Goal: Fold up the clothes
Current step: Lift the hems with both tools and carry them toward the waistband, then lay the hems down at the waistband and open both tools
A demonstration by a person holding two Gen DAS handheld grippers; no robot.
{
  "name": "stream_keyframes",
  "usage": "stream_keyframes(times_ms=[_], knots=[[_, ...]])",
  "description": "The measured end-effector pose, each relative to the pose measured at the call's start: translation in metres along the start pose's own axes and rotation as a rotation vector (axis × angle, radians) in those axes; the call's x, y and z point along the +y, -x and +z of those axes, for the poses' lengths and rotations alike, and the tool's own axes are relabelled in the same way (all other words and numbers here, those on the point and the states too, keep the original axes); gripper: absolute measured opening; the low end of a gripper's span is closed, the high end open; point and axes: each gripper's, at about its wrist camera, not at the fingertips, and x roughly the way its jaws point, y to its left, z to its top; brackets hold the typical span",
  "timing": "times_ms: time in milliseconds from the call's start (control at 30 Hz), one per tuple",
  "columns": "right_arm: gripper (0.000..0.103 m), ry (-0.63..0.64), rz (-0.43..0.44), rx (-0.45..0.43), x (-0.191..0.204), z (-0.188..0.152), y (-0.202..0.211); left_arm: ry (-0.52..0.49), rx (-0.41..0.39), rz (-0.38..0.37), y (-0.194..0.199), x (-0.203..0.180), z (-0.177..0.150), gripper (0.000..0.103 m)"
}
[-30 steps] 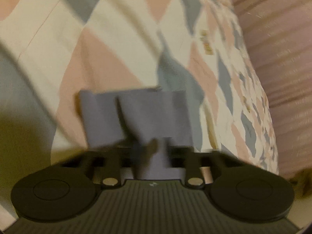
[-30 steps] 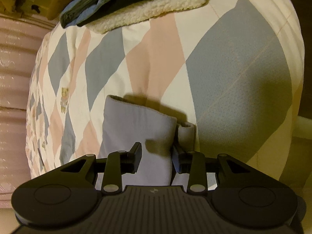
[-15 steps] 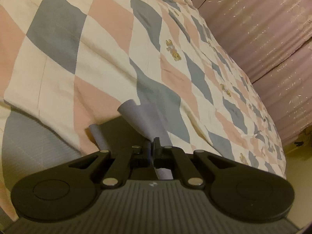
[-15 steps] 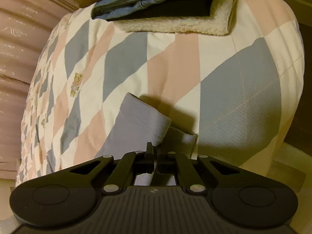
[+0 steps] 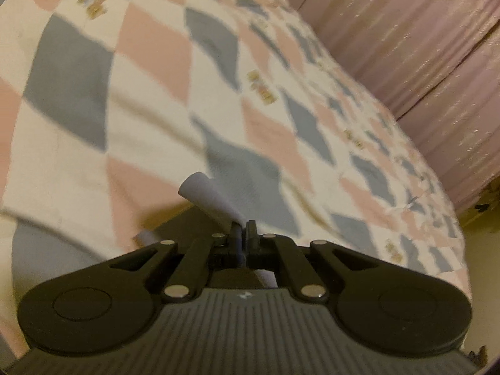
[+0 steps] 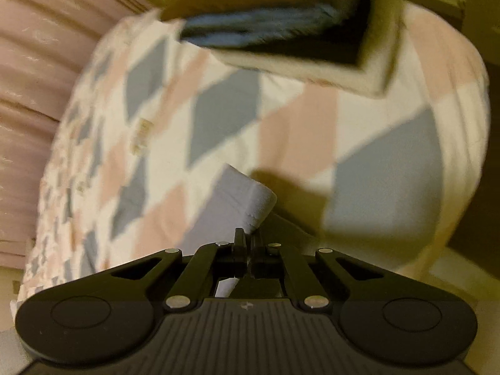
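Two pinches on one lavender garment: left gripper clamped tight on a bunched fold, cloth poking out past the black fingers as a rolled tongue; right gripper likewise shut on a hemmed edge, fabric trailing down and away to the left in that view. Hanging clear of the bed, raised above the quilt near its corner, shadow cast on the diamond patches beneath. Further out, folded clothes stacked by the bed's far edge in the right view; pink curtains along the side. Both views blurred.

Step in hand, by judgement: lifting the piece by two points, ready to spread or fold. Next: keep both grips firm, draw apart until taut, lower flat onto open quilt short of the stack, then bring one edge over.
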Motion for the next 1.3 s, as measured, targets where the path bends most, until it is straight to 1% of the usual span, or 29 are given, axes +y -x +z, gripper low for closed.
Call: stream_keyframes(times_ms=[67,167,267,333,367,433,467,500,533,600,700,767,800,833,867,900,933,1000,1033,1067,1133,1167,1200,1233,1267,1300], knots=[[0.002,-0.033,-0.028,0.017,-0.014,-0.007,-0.01,-0.005,0.029,0.047,-0.009,0.008,-0.01,0.0],[0.002,-0.022,-0.079,0.041,-0.027,-0.018,-0.025,-0.016,0.062,0.105,-0.023,0.015,-0.021,0.0],[0.002,-0.009,-0.112,0.056,-0.036,-0.025,-0.038,-0.052,0.08,0.131,-0.031,0.013,-0.027,0.0],[0.003,-0.006,-0.116,0.052,-0.036,-0.026,-0.04,-0.051,0.082,0.139,-0.031,0.013,-0.028,0.0],[0.005,-0.001,-0.119,0.051,-0.035,-0.026,-0.04,-0.046,0.079,0.139,-0.03,0.014,-0.027,0.0],[0.013,-0.011,-0.108,0.043,-0.034,-0.024,-0.038,-0.052,0.083,0.144,-0.03,0.011,-0.025,0.0],[0.025,-0.02,-0.1,0.034,-0.033,-0.023,-0.036,-0.062,0.088,0.149,-0.031,0.009,-0.025,0.0],[0.04,-0.037,-0.096,0.023,-0.034,-0.021,-0.033,-0.085,0.1,0.158,-0.031,0.006,-0.025,0.0],[0.043,-0.054,-0.092,0.011,-0.035,-0.019,-0.03,-0.107,0.111,0.166,-0.032,0.003,-0.025,0.0],[0.042,-0.065,-0.096,-0.003,-0.037,-0.018,-0.027,-0.134,0.122,0.181,-0.031,-0.001,-0.025,0.001],[0.042,-0.078,-0.1,-0.011,-0.041,-0.015,-0.025,-0.181,0.13,0.212,-0.024,-0.008,-0.026,0.006],[0.042,-0.065,-0.124,-0.032,-0.037,-0.015,-0.021,-0.225,0.123,0.236,-0.015,-0.015,-0.026,0.009],[0.042,-0.058,-0.136,-0.043,-0.035,-0.016,-0.02,-0.238,0.111,0.24,-0.008,-0.018,-0.026,0.015],[0.042,-0.023,-0.146,-0.063,-0.028,-0.018,-0.015,-0.248,0.096,0.254,-0.001,-0.019,-0.025,0.02],[0.042,0.031,-0.144,-0.073,-0.019,-0.021,-0.011,-0.256,0.082,0.268,0.006,-0.019,-0.025,0.031],[0.042,0.08,-0.138,-0.077,-0.011,-0.025,-0.007,-0.251,0.076,0.285,0.012,-0.018,-0.023,0.033],[0.042,0.13,-0.121,-0.075,-0.001,-0.03,-0.004,-0.246,0.07,0.302,0.017,-0.016,-0.022,0.033],[0.042,0.192,-0.083,-0.048,0.012,-0.04,-0.002,-0.249,0.058,0.327,0.029,-0.018,-0.021,0.033],[0.042,0.234,-0.07,-0.031,0.02,-0.046,-0.002,-0.279,0.061,0.315,0.036,-0.026,-0.024,0.031],[0.042,0.353,-0.067,-0.013,0.035,-0.059,-0.003,-0.343,0.077,0.287,0.04,-0.041,-0.03,0.03],[0.042,0.603,-0.063,0.024,0.066,-0.086,-0.005,-0.582,0.135,0.19,0.048,-0.086,-0.058,0.03],[0.042,0.79,-0.051,0.043,0.085,-0.111,-0.007,-0.737,0.17,0.128,0.05,-0.113,-0.079,0.03],[0.042,0.964,-0.025,0.071,0.1,-0.137,-0.009,-0.889,0.201,0.061,0.053,-0.139,-0.102,0.03],[0.041,1.123,0.011,0.091,0.112,-0.166,-0.011,-1.024,0.231,-0.025,0.056,-0.164,-0.128,0.03],[0.039,1.28,0.048,0.11,0.123,-0.195,-0.013,-1.122,0.256,-0.099,0.057,-0.184,-0.15,0.03],[0.037,1.404,0.087,0.126,0.129,-0.221,-0.015,-1.234,0.28,-0.159,0.056,-0.202,-0.175,0.03]])
